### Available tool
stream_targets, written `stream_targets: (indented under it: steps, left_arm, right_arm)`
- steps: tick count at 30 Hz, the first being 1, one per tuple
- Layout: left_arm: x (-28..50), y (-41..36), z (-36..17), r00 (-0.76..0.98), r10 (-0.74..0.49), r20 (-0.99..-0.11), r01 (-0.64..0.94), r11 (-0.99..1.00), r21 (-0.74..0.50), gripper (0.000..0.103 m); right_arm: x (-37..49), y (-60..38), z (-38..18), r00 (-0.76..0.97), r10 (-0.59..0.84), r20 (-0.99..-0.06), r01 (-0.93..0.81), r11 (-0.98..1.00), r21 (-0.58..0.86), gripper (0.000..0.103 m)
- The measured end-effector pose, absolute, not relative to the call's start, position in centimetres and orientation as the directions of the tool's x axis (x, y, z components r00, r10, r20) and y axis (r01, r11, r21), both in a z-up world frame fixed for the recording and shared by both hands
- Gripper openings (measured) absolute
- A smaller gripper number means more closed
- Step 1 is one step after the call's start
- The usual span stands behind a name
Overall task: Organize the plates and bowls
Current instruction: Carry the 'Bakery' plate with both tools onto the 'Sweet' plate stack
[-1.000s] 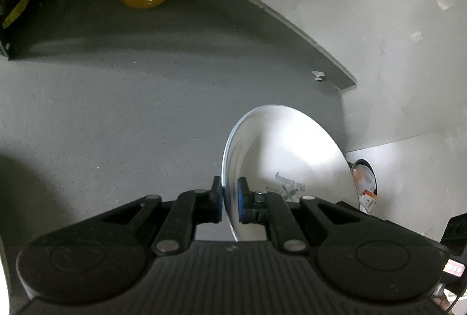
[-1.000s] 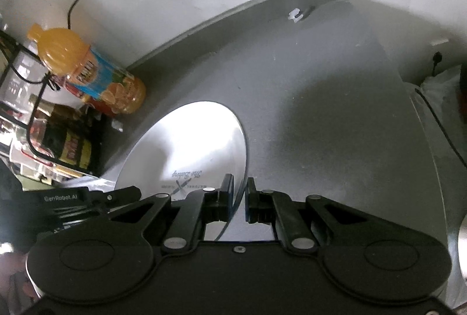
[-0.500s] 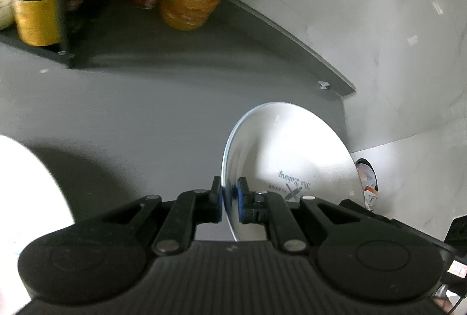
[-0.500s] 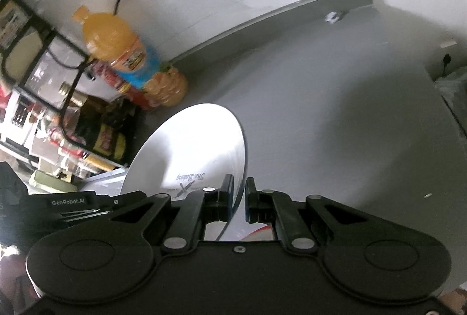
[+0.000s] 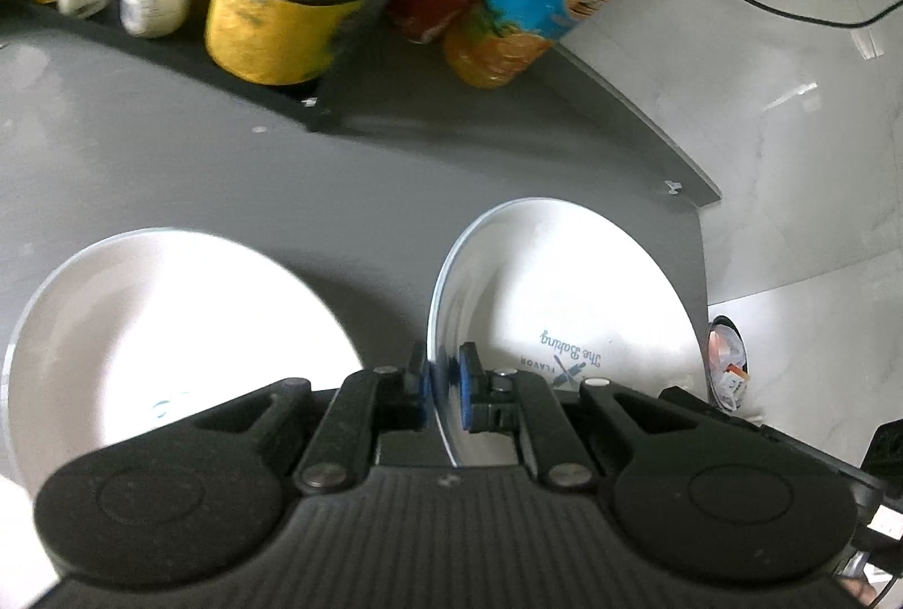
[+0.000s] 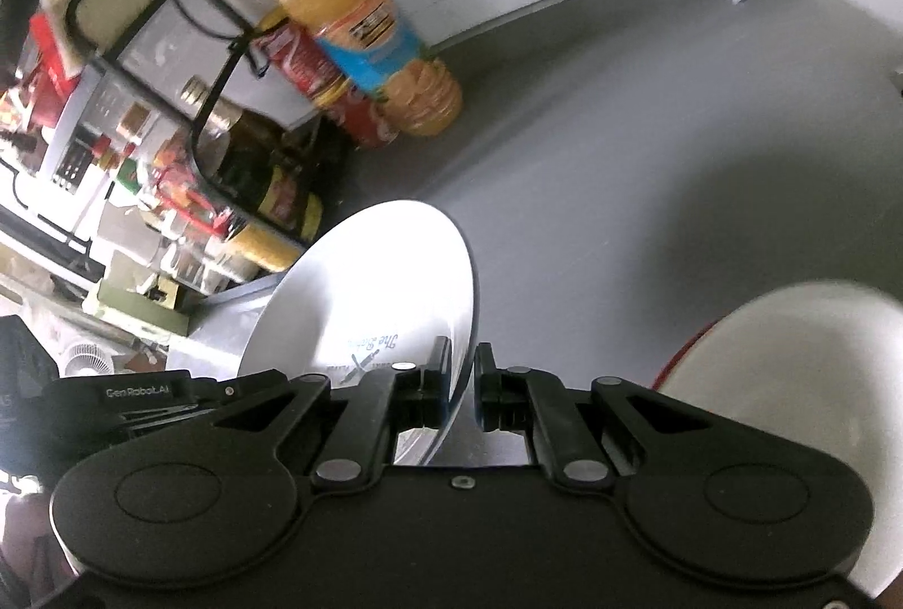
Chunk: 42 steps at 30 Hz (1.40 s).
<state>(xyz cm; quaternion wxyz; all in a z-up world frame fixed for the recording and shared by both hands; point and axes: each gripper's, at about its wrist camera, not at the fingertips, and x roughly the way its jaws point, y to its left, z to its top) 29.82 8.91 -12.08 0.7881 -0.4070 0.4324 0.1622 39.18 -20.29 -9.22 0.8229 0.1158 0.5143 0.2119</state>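
Plate (image 5: pixel 564 304) stands on edge, gripped at opposite rims by both the left gripper (image 5: pixel 441 386) and right gripper (image 6: pixel 464 383), jaws nearly closed on it. Its printed face looks toward the left gripper's right. Empty dish (image 5: pixel 169 327) lies flat on the counter (image 5: pixel 226 180).

Right of the juice bottle (image 6: pixel 361 27) the grey counter (image 6: pixel 649 169) lies open to its far edge. Left of the juice bottle, a soda can (image 6: pixel 321 84) and a rack (image 6: pixel 186 61) of jars (blurred) block the wall. A white plate (image 5: pixel 163 344) lies nearer.
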Motion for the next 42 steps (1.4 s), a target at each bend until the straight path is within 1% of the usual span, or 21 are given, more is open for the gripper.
stream_targets:
  steps: [18, 40, 42]
  left_arm:
    - [22.2, 12.6, -14.7, 0.528, -0.097, -0.843, -0.641, 0.606, -0.471, 0.008]
    - [18.2, 14.7, -18.4, 0.480, -0.095, -0.872, -0.694, 0.567, -0.444, 0.010]
    - [18.0, 14.9, -18.8, 0.475, -0.095, -0.875, -0.699, 0.563, -0.441, 0.010]
  right_arm:
    - [33.5, -14.0, -12.8, 0.336, 0.469, -0.817, -0.222, 0.882, 0.415, 0.008]
    - [30.6, -10.1, -15.5, 0.281, 0.414, -0.866, -0.250, 0.903, 0.350, 0.008]
    - [30.5, -9.9, -15.6, 0.256, 0.412, -0.874, -0.262, 0.900, 0.348, 0.008]
